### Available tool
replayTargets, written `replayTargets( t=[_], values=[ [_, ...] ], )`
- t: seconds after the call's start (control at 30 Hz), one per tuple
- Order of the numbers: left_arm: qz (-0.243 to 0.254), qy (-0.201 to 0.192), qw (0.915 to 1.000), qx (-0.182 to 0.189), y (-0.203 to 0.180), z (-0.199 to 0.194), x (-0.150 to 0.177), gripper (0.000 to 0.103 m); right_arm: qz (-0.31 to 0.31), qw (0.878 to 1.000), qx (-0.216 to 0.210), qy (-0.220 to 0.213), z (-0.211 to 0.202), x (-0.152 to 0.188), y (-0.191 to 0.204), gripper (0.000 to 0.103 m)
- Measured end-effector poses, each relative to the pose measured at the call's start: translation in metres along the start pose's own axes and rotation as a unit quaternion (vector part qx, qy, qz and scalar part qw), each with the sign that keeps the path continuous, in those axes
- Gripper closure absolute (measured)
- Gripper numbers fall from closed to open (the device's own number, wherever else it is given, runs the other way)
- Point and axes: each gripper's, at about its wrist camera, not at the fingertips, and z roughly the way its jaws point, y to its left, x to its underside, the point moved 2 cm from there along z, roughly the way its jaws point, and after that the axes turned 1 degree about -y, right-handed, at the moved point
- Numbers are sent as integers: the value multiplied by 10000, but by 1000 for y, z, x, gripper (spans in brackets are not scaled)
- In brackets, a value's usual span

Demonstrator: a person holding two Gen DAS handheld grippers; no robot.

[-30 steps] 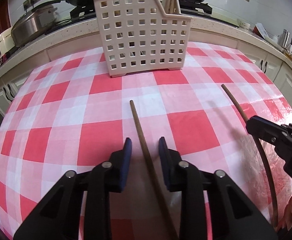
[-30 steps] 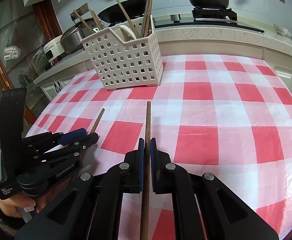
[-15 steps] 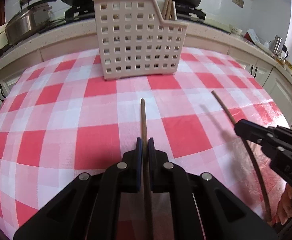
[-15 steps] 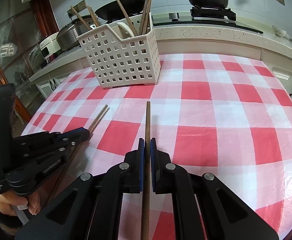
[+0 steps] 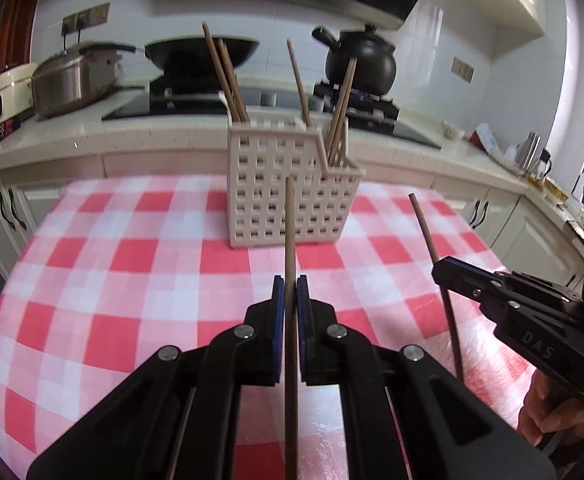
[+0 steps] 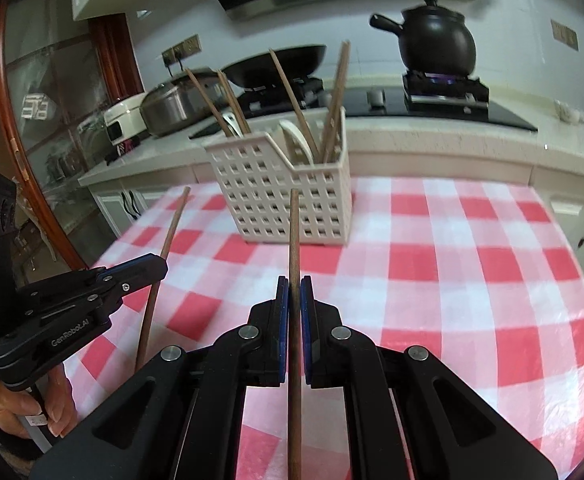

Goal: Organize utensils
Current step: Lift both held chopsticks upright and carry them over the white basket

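**Wooden chopsticks lifted, one in each claw**

Wooden and thin, a chopstick [image 5: 290,240] sat pinched between the blue pads of the left claw [image 5: 290,292], its tip pointing up toward the white basket [image 5: 292,188]. The right claw [image 6: 294,292] was pressed together on a second chopstick [image 6: 293,240] in the same way, with most of the stick's length reaching out past the pads. Both sticks hung clear above the red-and-white checked tablecloth [image 5: 132,248], with the basket further back on the table and several chopsticks already standing in it.

The risk lay in the grip: each stick was held near one end on a narrow pad, so it could pivot or slide if its tip knocked the basket's rim or the sticks leaning inside. The two claws also rode near each other, and the long sticks could cross or strike on the way in.

Compared with a second before, the left claw's jaws had closed on a stick that then lay loose between them on the cloth, and both sticks had come up off the table; the right claw's pinch was unchanged.
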Motion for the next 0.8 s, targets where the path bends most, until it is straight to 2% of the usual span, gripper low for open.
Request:
replayTargets(
  t=[0.17,0.47,0.8],
  values=[
    [114,-426,9990,-20,-4,-27,-9,97,-130,9996,-40,-238,-14,-11,12,97],
    [344,-1251,9915,-50,-12,-71,-11,97,-408,9964,-22,-739,-44,-21,33,97],
    [395,-1705,9846,-28,-13,-99,-16,97,-624,9909,-37,-1191,-69,-30,50,97]
  ],
)
